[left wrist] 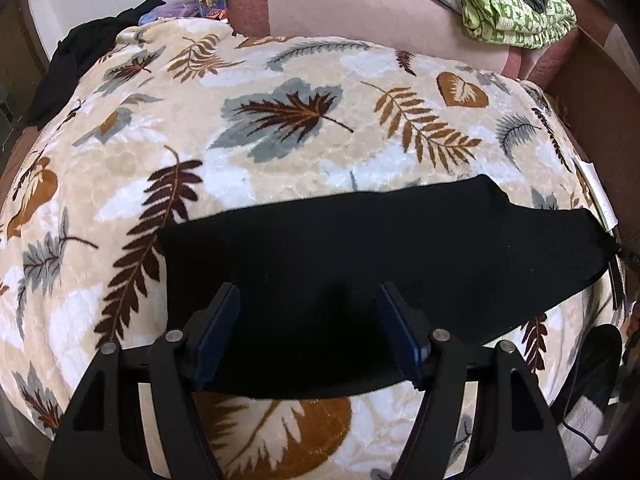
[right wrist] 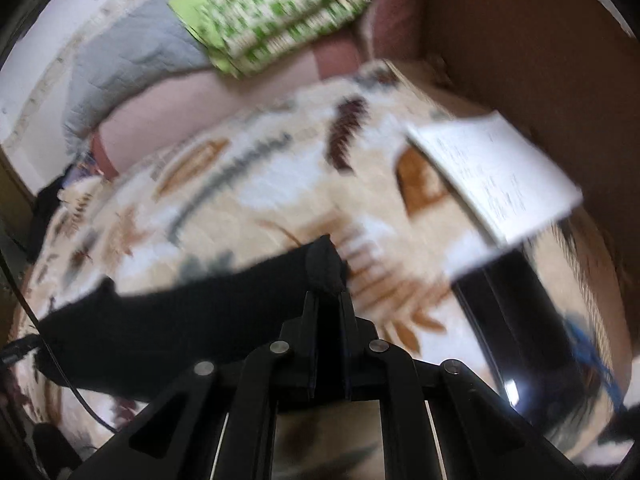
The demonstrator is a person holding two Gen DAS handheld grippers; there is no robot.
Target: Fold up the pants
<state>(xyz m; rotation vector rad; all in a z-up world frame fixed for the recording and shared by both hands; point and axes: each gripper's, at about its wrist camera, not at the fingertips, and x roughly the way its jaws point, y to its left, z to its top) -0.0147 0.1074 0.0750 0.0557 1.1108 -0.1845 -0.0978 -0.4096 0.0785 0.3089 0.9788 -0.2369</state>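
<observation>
The black pants (left wrist: 360,248) lie spread across a leaf-patterned blanket (left wrist: 280,128) on the bed. My left gripper (left wrist: 308,300) is open, its blue-padded fingers (left wrist: 224,320) hovering over the near part of the pants, holding nothing. In the blurred right wrist view, my right gripper (right wrist: 328,292) is shut on the end of the black pants (right wrist: 180,320), and a bunched tip of cloth sticks out past the fingertips. The cloth stretches away to the left from the right gripper.
A green-and-white patterned cloth (left wrist: 516,12) and a grey quilt lie at the far side of the bed. Another dark garment (left wrist: 80,52) hangs at the far left. A white paper sheet (right wrist: 492,172) and a dark flat object (right wrist: 516,312) lie to the right, beside a brown wall (right wrist: 540,60).
</observation>
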